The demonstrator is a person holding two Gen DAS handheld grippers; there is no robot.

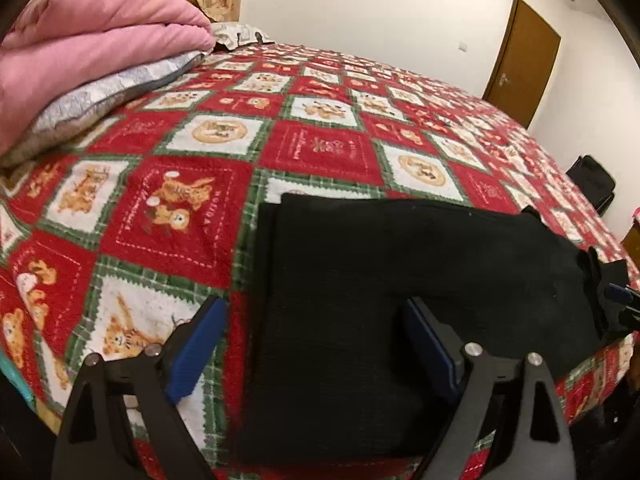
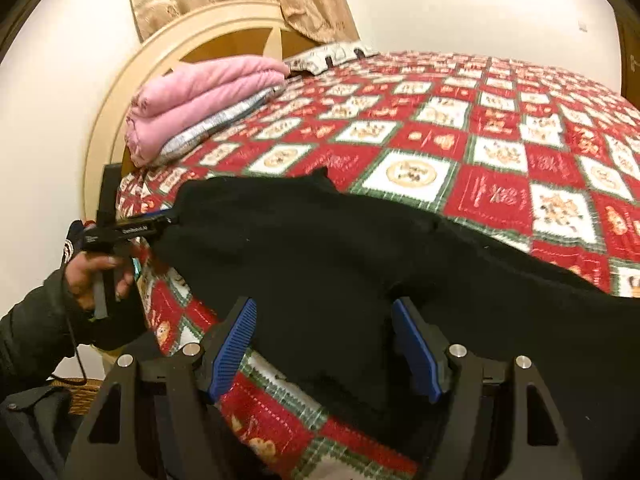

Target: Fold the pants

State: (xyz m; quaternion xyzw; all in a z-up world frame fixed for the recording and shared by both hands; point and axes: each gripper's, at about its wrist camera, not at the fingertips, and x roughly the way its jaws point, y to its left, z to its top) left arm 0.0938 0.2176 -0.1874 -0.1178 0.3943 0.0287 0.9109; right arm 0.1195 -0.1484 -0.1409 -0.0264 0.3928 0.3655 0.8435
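Pants [image 1: 400,280], black and laid flat in layers, lie across the near edge of the bed on a red, green and white patchwork quilt [image 1: 312,148]. Closest in, the left gripper [image 1: 316,344] hangs over one end of them with its blue-padded jaws spread wide, holding nothing. The right gripper [image 2: 324,344] is spread the same way above the cloth. Farther back, a folded pink blanket [image 2: 200,96] sits on a grey pillow [image 1: 100,96] by the headboard [image 2: 160,60]. A brown door [image 1: 520,60] stands in the far wall.
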